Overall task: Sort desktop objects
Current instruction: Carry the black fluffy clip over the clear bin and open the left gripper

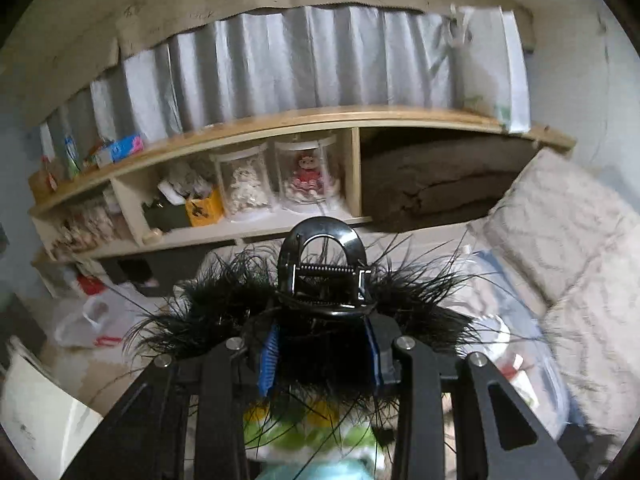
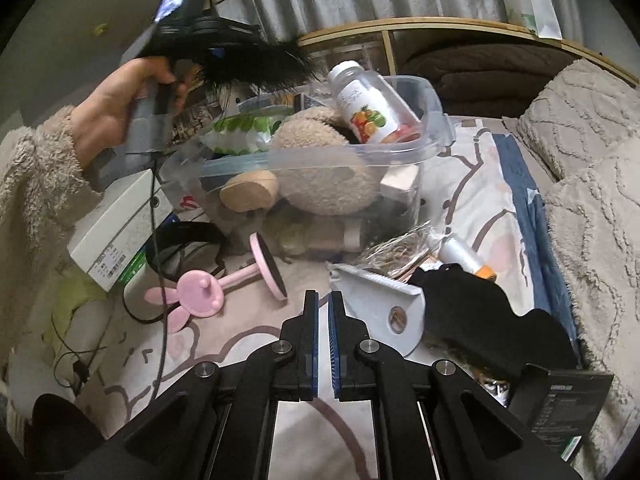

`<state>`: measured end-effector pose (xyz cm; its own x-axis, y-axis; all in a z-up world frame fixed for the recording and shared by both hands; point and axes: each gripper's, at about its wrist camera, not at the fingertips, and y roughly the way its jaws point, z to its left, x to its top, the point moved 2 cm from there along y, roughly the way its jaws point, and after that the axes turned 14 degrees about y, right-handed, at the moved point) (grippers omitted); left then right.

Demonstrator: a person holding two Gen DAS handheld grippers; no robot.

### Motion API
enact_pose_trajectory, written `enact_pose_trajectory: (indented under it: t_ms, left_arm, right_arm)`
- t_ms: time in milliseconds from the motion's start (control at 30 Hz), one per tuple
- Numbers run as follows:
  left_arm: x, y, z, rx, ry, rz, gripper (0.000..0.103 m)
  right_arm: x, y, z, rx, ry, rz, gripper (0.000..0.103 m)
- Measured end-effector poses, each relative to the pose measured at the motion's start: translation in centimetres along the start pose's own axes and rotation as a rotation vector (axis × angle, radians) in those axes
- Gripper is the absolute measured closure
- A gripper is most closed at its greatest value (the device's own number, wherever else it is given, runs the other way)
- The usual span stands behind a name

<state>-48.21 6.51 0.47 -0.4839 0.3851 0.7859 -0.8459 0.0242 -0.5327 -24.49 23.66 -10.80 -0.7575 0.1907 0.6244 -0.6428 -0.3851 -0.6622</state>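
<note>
left tool grips feathered hair clip above bin

right tool [image 2: 323, 312], nearly closed on nothing, hovers low over the bed [image 2: 248, 332] near a pink bunny mirror [image 2: 224, 284]; beyond, the left tool [image 1: 320, 344] clamps a black feathered hair clip [image 1: 324, 280] above the clear plastic bin [image 2: 434, 120] holding a bottle [image 2: 372, 102].

The left tool [image 1: 320, 354] clamps a black feathered hair clip [image 1: 324, 280] before a wooden shelf [image 1: 280, 124].
</note>
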Motion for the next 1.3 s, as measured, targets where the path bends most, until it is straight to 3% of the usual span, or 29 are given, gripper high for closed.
enact_pose_trajectory:
  t_ms: [167, 267, 300, 333, 367, 400, 633, 867, 1300]
  left_arm:
    - [2.3, 2.0, -3.1, 0.113, 0.111, 0.016, 0.068]
    - [3.1, 3.1, -3.8, 0.142, 0.078, 0.025, 0.062]
    - [3.0, 3.7, -3.9, 0.14, 0.062, 0.044, 0.052]
    - [2.9, 4.2, -3.9, 0.144, 0.047, 0.063, 0.026]
    - [2.6, 4.4, -3.9, 0.166, 0.03, 0.072, 0.007]
    - [2.3, 4.6, -3.8, 0.179, 0.015, 0.071, 0.003]
    - [-0.2, 5.4, -0.8, 0.146, -0.054, 0.126, 0.002]
    - [-1.5, 4.1, 0.3, 0.073, -0.061, 0.12, 0.003]
    - [-1.9, -6.4, -1.0, -0.052, -0.002, -0.001, 0.001]
  right_arm:
    - [0.8, -0.5, -0.1, 0.01, 0.004, -0.026, 0.097]
    - [1.1, -0.9, 0.2, 0.029, 0.007, -0.042, 0.097]
    - [1.2, -1.0, 0.3, 0.035, 0.008, -0.046, 0.097]
    - [1.3, -1.0, 0.4, 0.041, 0.011, -0.052, 0.097]
    - [1.4, -1.1, 0.5, 0.047, 0.012, -0.054, 0.097]
    - [1.4, -1.1, 0.6, 0.054, 0.014, -0.054, 0.097]
    - [1.3, -1.1, 1.0, 0.076, 0.014, -0.05, 0.097]
    - [1.1, -1.0, 0.9, 0.07, 0.029, -0.052, 0.097]
    - [3.1, -5.4, 4.0, 0.057, 0.04, -0.144, 0.097]
